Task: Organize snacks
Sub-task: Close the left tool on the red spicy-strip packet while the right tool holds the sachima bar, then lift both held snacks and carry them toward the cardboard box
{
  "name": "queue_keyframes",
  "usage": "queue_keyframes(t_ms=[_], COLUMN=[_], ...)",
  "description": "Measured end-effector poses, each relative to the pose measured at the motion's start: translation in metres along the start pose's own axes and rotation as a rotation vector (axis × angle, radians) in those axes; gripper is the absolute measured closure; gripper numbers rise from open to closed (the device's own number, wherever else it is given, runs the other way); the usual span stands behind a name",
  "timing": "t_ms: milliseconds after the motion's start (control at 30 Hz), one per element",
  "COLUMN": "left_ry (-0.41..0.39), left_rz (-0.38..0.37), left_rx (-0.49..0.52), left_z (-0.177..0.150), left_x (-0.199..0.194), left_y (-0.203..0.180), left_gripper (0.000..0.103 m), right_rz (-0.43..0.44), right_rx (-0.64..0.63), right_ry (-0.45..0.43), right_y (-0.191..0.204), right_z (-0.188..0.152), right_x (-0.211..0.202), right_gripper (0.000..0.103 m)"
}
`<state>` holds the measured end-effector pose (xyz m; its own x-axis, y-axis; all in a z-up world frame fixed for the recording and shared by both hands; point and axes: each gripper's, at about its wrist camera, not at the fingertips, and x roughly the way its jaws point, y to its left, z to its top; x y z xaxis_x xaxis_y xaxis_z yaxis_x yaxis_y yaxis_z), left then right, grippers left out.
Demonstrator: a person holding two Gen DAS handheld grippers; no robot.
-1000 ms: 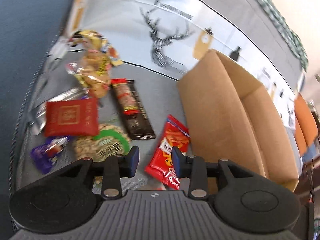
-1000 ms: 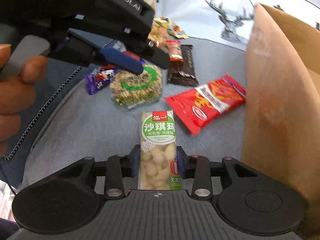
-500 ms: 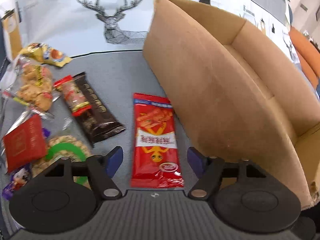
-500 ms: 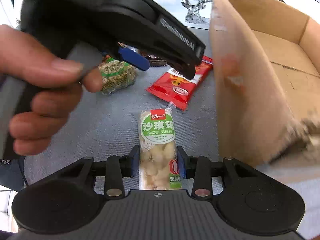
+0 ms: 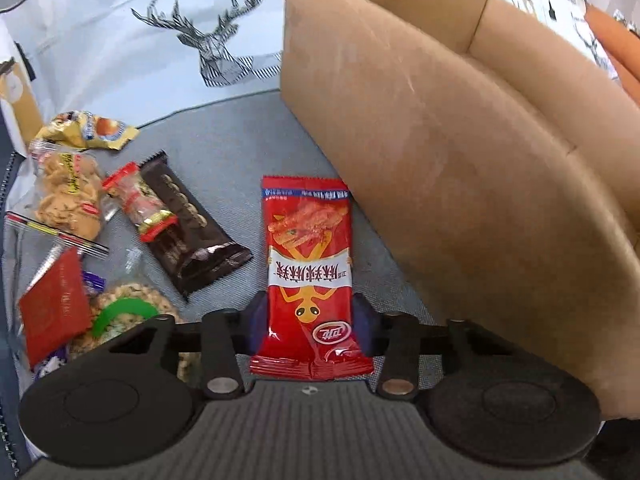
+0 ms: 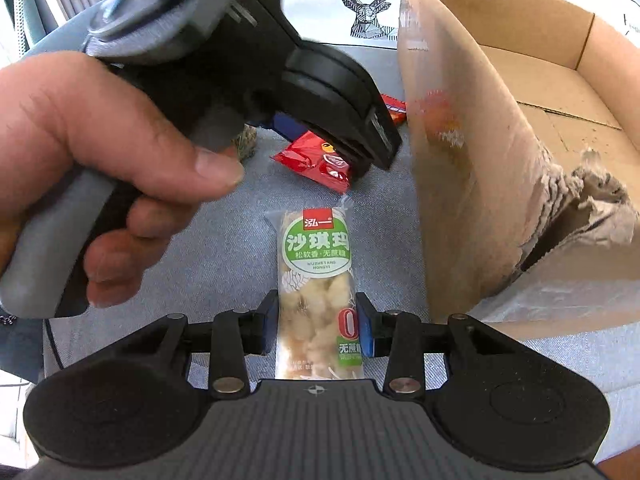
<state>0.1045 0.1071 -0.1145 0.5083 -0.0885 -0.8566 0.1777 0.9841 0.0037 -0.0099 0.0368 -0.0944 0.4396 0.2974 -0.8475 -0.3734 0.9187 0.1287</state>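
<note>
A red snack packet (image 5: 308, 256) lies flat on the grey cushion beside the brown cardboard box (image 5: 440, 160). My left gripper (image 5: 310, 330) straddles its near end; the jaws are closing and the pads press its two sides. In the right wrist view that gripper's body, held by a hand (image 6: 100, 140), looms over the same red packet (image 6: 312, 156). My right gripper (image 6: 318, 328) is shut on a clear packet with a green and white label (image 6: 316, 264), which points away from me just left of the torn corner of the box (image 6: 460, 160).
Left of the red packet lie a brown chocolate bar (image 5: 192, 232), a small red-wrapped sweet (image 5: 140, 204), a clear bag of biscuits (image 5: 68, 196), a yellow packet (image 5: 84, 130), a flat red packet (image 5: 52, 308) and a round green-labelled cracker (image 5: 128, 312). A deer-print cloth (image 5: 216, 52) lies behind.
My left gripper swung right from the snack pile to the red packet, spread wide over it, then closed on its sides. The right gripper kept its grip on the green-labelled packet.
</note>
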Motion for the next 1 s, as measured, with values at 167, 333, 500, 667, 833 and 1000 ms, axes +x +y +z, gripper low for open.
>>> queue_keyframes(t_ms=[167,333,500,667,833,1000], left_ry=[-0.08,-0.125,-0.136,-0.037,-0.016,-0.03], left_rz=[-0.007,0.036,0.106,0.152,0.162,0.145], left_rx=[-0.067,-0.117,-0.192,-0.271,-0.287,-0.352], left_z=[0.006,0.005,-0.001,-0.01,-0.013,-0.012], left_x=[-0.037,-0.066,-0.085,-0.071,-0.064,-0.057], left_y=[0.017,0.037,0.061,0.08,0.082,0.087], left_gripper=[0.081,0.082,0.082,0.08,0.057,0.029], right_rz=[0.006,0.011,0.001,-0.008,-0.018,-0.007], right_rx=[-0.01,-0.029,-0.043,-0.063,-0.056,-0.049], right_ry=[-0.029,-0.066,-0.096,-0.109,-0.1,-0.081], right_y=[0.009,0.021,0.011,0.008,0.003,0.001], right_z=[-0.006,-0.003,0.002,0.011,0.018,0.022], right_x=[-0.007,-0.011,-0.007,-0.002,0.008,0.017], right_gripper=[0.064,0.065,0.065,0.065,0.063,0.055])
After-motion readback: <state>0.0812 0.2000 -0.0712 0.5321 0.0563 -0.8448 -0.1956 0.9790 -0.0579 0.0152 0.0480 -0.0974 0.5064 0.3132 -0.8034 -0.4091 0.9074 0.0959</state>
